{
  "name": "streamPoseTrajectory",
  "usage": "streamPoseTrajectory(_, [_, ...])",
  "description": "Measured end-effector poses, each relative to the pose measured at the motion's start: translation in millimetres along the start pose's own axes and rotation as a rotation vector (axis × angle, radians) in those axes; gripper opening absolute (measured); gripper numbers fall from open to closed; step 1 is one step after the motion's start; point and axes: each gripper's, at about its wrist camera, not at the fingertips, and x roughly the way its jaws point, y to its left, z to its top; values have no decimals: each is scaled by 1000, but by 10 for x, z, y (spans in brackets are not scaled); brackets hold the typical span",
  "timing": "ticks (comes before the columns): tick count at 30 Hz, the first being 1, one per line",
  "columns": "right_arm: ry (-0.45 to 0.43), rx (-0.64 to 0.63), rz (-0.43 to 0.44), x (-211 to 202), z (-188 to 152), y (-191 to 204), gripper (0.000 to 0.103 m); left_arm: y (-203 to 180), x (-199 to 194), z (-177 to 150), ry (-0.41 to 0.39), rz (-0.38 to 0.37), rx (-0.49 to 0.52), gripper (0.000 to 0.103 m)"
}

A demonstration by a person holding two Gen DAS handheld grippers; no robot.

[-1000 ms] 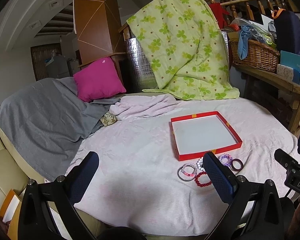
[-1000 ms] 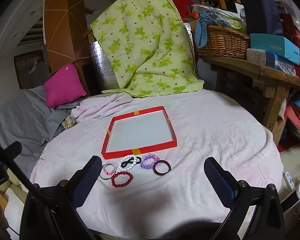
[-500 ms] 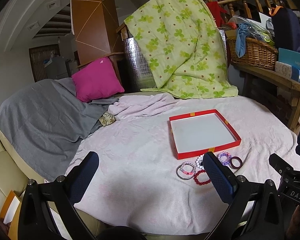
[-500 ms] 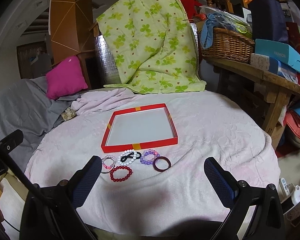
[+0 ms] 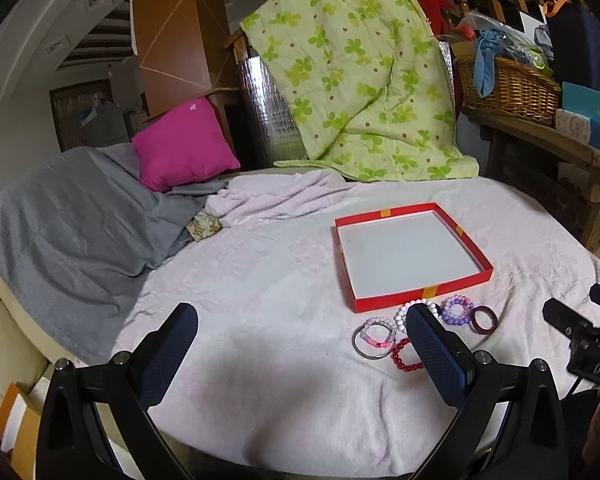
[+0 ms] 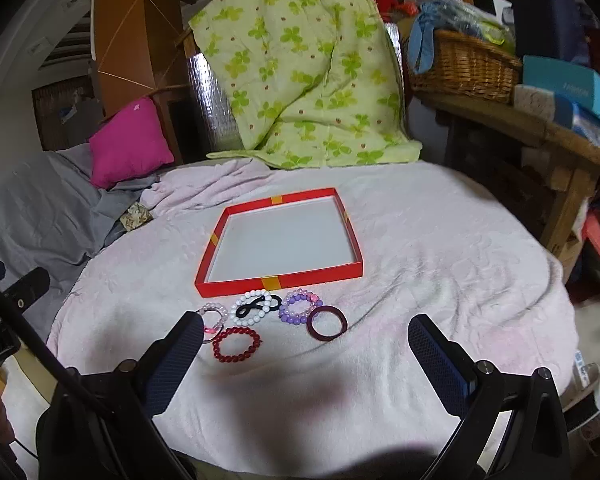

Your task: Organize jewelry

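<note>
A shallow red box [image 6: 280, 280] with a white floor stands empty on the blanket-covered table; in the left wrist view the red box [image 5: 420, 294] is at centre right. Several bracelets lie just in front of it: a red bead bracelet [image 6: 236, 345], a white bead bracelet [image 6: 256, 292] with a black hair tie [image 6: 260, 304], a purple bead bracelet [image 6: 288, 316], a maroon bangle [image 6: 310, 324] and a pink-clear bracelet [image 6: 212, 307]. My right gripper [image 6: 305, 322] hovers open just short of them. My left gripper [image 5: 300, 316] is open and empty, left of the bracelets; its right finger hides part of the white one.
A pale pink blanket [image 5: 260, 280] covers the round table. A grey throw [image 5: 68, 220] and magenta cushion [image 5: 184, 144] lie at left, a green floral quilt [image 5: 360, 80] at the back. At right, a wooden bench [image 6: 540, 128] carries a wicker basket [image 6: 464, 68] and boxes.
The right gripper has moved forward and down towards the bracelets, which now sit between its fingertips in view. The left gripper has shifted only slightly. Nothing was grasped.
</note>
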Motion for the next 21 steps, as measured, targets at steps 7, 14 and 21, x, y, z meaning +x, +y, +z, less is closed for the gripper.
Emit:
streamPoseTrajectory(7, [170,14,59,748,-18,-485,103,31,950,-209,157,-168,-25,103])
streamPoseTrajectory(14, [252,14,61,1166,-204,-665,93,-33,1697,-494,246,-207,-20,103])
streamPoseTrajectory(21, [325,-85,76,1574,-183,-378,64,-116,1991,-567,374,-247,-26,103])
